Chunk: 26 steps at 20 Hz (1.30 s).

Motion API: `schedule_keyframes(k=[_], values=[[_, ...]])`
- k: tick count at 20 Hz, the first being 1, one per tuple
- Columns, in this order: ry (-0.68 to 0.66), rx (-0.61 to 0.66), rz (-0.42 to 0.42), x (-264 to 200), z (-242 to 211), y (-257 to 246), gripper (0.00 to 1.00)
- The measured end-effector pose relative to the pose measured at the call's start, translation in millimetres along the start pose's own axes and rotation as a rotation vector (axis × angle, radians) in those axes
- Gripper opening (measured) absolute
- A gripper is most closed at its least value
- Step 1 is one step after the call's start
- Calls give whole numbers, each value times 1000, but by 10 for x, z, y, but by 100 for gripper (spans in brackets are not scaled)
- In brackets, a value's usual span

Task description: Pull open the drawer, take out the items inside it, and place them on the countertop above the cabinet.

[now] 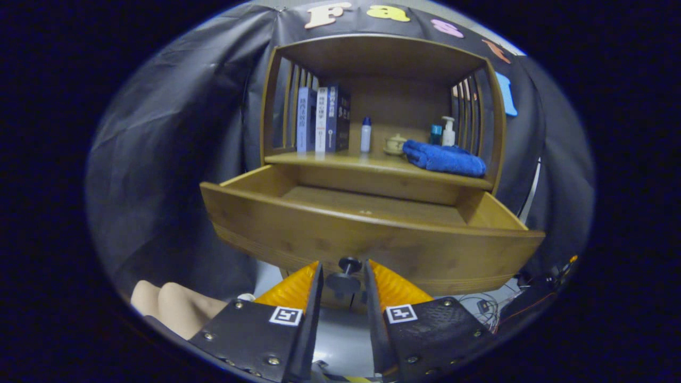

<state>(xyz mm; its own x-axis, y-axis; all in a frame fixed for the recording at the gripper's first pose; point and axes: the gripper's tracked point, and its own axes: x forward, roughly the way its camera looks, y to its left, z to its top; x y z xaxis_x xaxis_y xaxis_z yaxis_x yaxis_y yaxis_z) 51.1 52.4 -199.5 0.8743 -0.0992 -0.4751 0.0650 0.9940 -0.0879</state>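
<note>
One drawer [367, 234]: pulled well out below the countertop [340, 158], at 12 o'clock from us.
Gripper [343, 279]: our fingers flank the knob [346, 274]; we cannot tell whether they pinch it.
Handling: we judge the wooden drawer stiff and weighty; the small knob is the only hold.
Inside: the visible floor looks bare.

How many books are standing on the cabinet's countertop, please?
3, upright side by side at the countertop's left end: a pale one, a white one and a dark one; more may hide behind them.
</note>
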Motion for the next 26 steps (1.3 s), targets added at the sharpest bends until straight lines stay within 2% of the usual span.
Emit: schedule_keyframes(k=[5, 10, 18, 22, 26], values=[[-122, 4, 0, -131, 674, -131, 43], [-122, -21, -21, 95, 996, -359, 43], [156, 1, 53, 999, 699, -285, 43], [298, -74, 43, 1519, 402, -279, 43], [387, -39, 30, 1842, 174, -282, 43]])
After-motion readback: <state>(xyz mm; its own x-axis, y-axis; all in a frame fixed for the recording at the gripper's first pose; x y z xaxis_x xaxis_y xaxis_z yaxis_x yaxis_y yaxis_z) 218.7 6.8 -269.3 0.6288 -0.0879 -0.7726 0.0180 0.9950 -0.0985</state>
